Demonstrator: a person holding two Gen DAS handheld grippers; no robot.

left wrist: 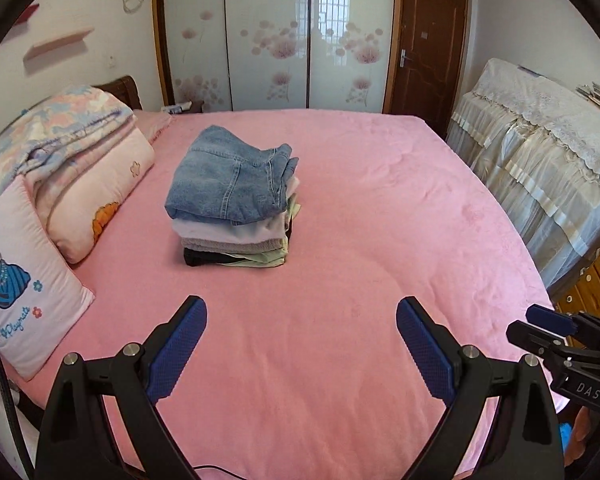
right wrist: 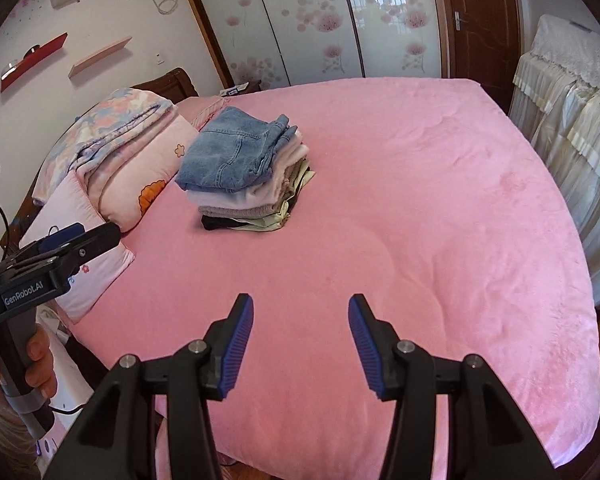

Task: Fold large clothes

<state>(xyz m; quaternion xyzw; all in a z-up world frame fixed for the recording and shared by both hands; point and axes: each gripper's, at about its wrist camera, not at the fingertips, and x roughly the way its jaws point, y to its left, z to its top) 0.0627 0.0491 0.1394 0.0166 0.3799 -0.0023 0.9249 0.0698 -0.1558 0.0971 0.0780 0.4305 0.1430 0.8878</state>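
A stack of folded clothes (left wrist: 236, 216) (right wrist: 246, 176) rests on the pink bed (left wrist: 359, 240) (right wrist: 419, 220), with folded blue jeans (left wrist: 228, 184) (right wrist: 232, 156) on top of pale, grey, black and light green pieces. My left gripper (left wrist: 301, 312) hangs open over the near part of the bed, well short of the stack, with nothing between its blue pads. My right gripper (right wrist: 301, 312) also stands open and empty above the near bed. Each gripper shows at the edge of the other's view, the right gripper (left wrist: 555, 326) and the left gripper (right wrist: 76, 236), held by a hand (right wrist: 40, 364).
Pillows and a folded floral quilt (left wrist: 68, 152) (right wrist: 128, 132) lie at the bed's left side. A lace-covered piece of furniture (left wrist: 539, 152) (right wrist: 571, 120) stands along the right. Sliding wardrobe doors (left wrist: 276, 32) and a brown door (left wrist: 427, 48) are at the back.
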